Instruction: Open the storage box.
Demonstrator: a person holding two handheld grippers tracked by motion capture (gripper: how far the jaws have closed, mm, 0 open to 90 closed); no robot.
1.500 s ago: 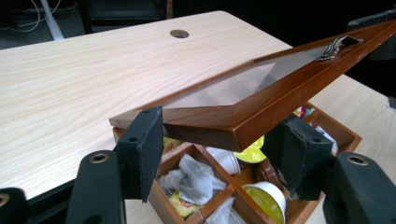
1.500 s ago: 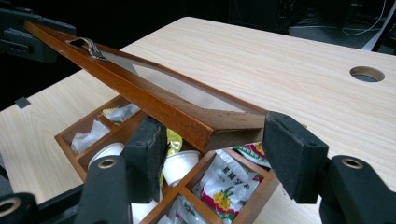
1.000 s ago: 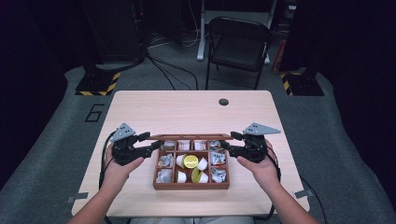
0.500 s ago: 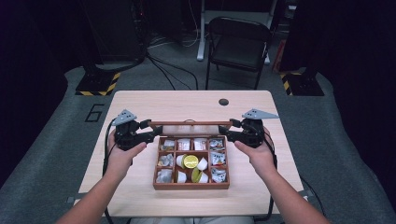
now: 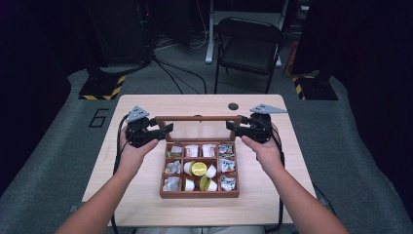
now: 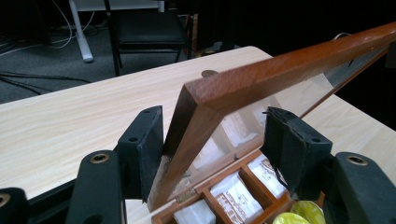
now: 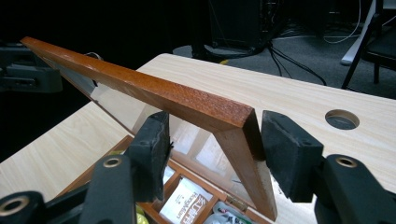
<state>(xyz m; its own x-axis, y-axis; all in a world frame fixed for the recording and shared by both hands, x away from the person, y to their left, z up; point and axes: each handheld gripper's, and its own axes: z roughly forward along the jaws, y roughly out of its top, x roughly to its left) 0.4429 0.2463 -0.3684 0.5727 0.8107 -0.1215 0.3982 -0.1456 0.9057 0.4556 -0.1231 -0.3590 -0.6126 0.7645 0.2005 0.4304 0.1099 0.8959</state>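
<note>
- The left claw [image 5: 164,129], black and two-jawed with a grey three-cornered plate on top, sits at the left end of the raised lid in the high view, held in the person's left hand [image 5: 132,151].
- In the left gripper view the left claw [image 6: 217,151] straddles the lid's left side rail: one pad lies against the wood, the other stands a little off on the glass side, so the jaws are spread about the rail and not pinching it.
- The glass-paned lid with a reddish-brown wooden frame [image 5: 199,118] stands tilted up on its hinges at the far edge of the box, its top rail running level between the two claws.
- The shallow wooden box of nine compartments [image 5: 199,194] rests near the middle of the pale wooden tabletop [image 5: 146,204], just in front of the person; packets fill the outer cells, and white pods and a yellow-green lidded pod [image 5: 198,168] lie in the middle ones.
- The right claw [image 5: 233,127] meets the lid's right end, held in the right hand [image 5: 262,146].
- In the right gripper view the right claw [image 7: 215,147] has the lid's right corner between its pads; its jaws have just been closing, and both pads lie close on the frame, though I cannot tell whether they press it.
- A small round hole [image 5: 233,106] lies in the tabletop beyond the lid, and a dark folding chair [image 5: 247,46] stands behind the table.
</note>
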